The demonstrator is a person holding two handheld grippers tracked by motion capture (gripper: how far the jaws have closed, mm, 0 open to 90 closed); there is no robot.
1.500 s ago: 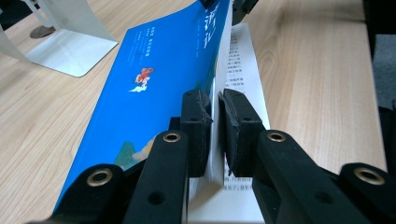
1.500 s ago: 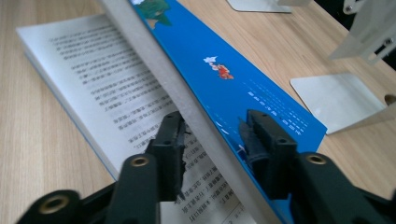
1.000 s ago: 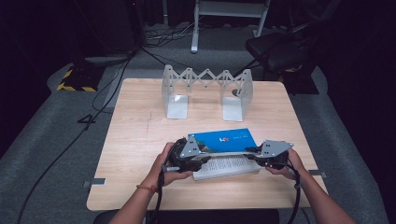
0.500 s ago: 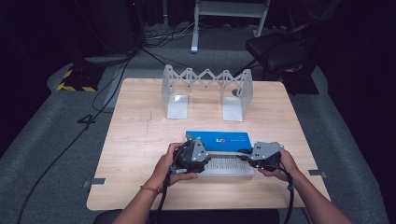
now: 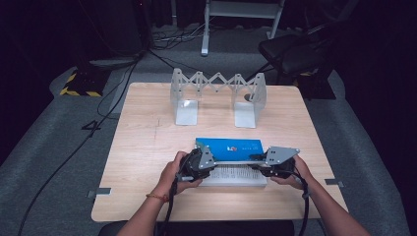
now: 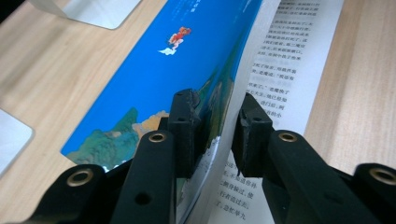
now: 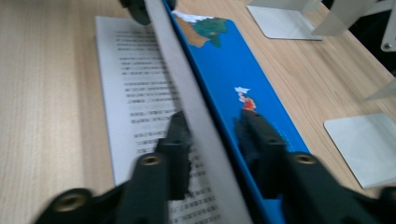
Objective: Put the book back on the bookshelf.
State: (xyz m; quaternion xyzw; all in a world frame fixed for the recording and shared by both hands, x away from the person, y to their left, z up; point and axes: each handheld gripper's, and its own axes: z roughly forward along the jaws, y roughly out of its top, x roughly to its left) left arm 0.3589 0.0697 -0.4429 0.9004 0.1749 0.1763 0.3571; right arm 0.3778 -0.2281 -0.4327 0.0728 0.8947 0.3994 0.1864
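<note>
An open book lies near the table's front edge. Its blue cover (image 5: 231,149) with a stack of pages stands up from the printed page (image 5: 236,174) lying flat. My left gripper (image 5: 209,164) holds the book's left end. Its jaws have just been closing, and its pads press on the raised blue cover (image 6: 154,79) and pages (image 6: 214,126). My right gripper (image 5: 255,164) is at the right end. Its jaws have just been opening and now straddle the raised page stack (image 7: 187,84) and cover (image 7: 229,65) loosely, midway at the right gripper (image 7: 212,128).
A metal expanding book rack (image 5: 216,83) with two flat foot plates stands at the back middle of the wooden table (image 5: 147,132). Cables and a chair lie on the dark floor beyond the table.
The book has shifted a little to the left and squared up with the table edge. Both hands have followed it and otherwise stayed in place.
</note>
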